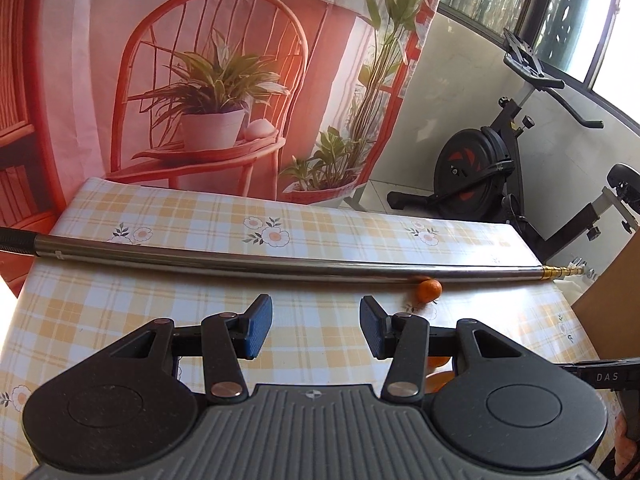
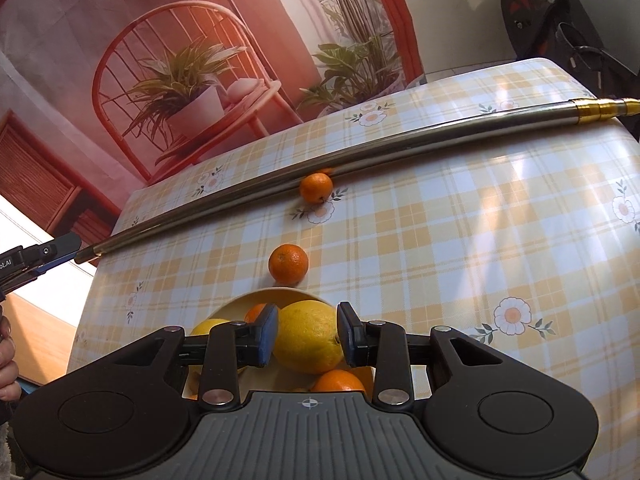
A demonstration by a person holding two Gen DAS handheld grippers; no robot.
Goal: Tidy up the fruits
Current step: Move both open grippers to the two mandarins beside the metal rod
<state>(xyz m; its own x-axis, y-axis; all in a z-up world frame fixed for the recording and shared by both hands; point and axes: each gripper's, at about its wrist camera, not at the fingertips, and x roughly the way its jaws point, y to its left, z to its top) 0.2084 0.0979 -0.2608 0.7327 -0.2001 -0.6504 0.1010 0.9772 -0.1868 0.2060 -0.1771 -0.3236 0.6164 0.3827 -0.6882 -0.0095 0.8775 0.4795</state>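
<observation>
The table (image 2: 460, 240) with its yellow checked cloth carries all the work, and a long steel pole (image 2: 360, 156) lies across it from side to side. Behind it hangs a printed backdrop (image 1: 200, 80) of a red chair and plants, and an exercise bike (image 1: 488, 168) stands to the right of the table; both are out of my way.

Near the table's front edge stands the cream bowl (image 2: 256, 296), where the fruits are collected. I judge that I am in the middle of the job: some fruits are in the bowl, two are outside.

My right gripper (image 2: 307, 338) is above the bowl, and its blue pads sit on both sides of a big yellow citrus, probably a lemon (image 2: 306, 336). They seem to touch it, so I believe I grasp it, but whether it hangs in my grip or rests already on the other fruits I cannot tell. Under it I see an orange (image 2: 338, 380) and one more yellow fruit (image 2: 208, 326).

My left gripper (image 1: 316, 330) is released, its jaws wide apart and nothing between them, hovering over the cloth.

Two mandarins wait outside: the nearer mandarin (image 2: 288, 264) just beyond the bowl's rim, and the farther mandarin (image 2: 316, 188) touching the pole. The next move, I think, is to loosen the lemon gently so the pile is not disturbed, then to fetch the nearer one. For the farther one the pole stands in the way behind it, so a finger has little room on that side.
</observation>
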